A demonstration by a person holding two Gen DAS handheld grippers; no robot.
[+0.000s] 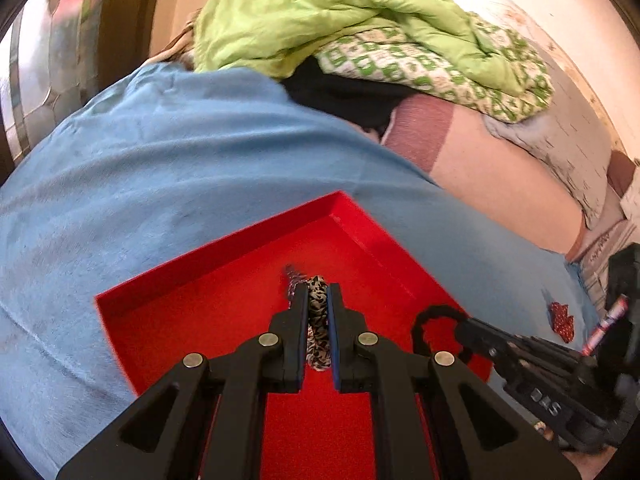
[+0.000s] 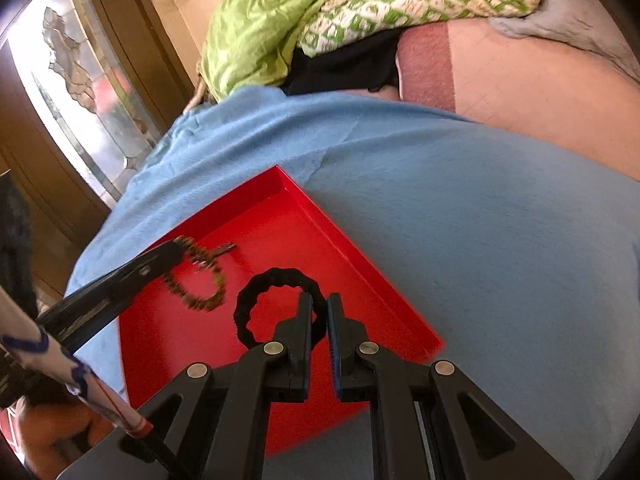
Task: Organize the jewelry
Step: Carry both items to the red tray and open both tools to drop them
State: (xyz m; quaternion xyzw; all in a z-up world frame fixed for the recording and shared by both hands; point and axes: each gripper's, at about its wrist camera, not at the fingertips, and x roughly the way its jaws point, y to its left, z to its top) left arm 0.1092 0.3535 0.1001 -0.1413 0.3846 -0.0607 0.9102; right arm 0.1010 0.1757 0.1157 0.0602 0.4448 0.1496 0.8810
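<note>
Item one: leopard-print bracelet (image 1: 318,320), which I am gripping tight in the left gripper (image 1: 318,294) over the red tray (image 1: 224,236). Item two: black ring bracelet (image 2: 256,280), which I am pinching by its rim in the right gripper (image 2: 319,304), above the same tray. Tray is sitting on a blue cloth (image 2: 480,220), green quilt (image 1: 320,8) lying beyond.

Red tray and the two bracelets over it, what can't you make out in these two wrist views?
- Red tray: its near side, hidden in both wrist views by the gripper bodies.
- Leopard-print bracelet: in the left wrist view only a strip shows between the left gripper's jaws.
- Black bracelet: where the right gripper pinches it, covered by the jaws.
- Small red item on the blue cloth: too small to identify.
</note>
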